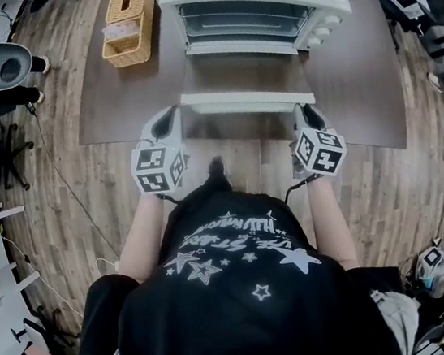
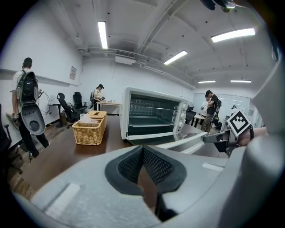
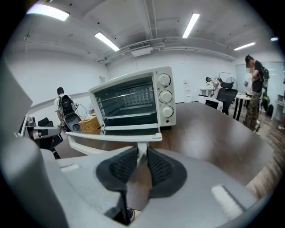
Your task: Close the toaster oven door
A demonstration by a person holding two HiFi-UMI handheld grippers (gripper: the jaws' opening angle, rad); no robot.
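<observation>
On door handle [image 3: 111, 138] end, right tongs [image 3: 141, 155].

No legible text or labels

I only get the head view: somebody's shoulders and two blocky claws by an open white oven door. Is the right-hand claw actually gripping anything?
Observer: Yes. The right gripper view shows the right claw pinching the white end post of the door handle between its pads.
Operator: And the other one?
Observer: The left claw is closed on nothing. In its own view, the handle lies off to its right, not touching it.
Operator: Is anybody else in the room?
Observer: Yes. The left gripper view shows a person with a backpack standing off to the left, beyond the table.
</observation>
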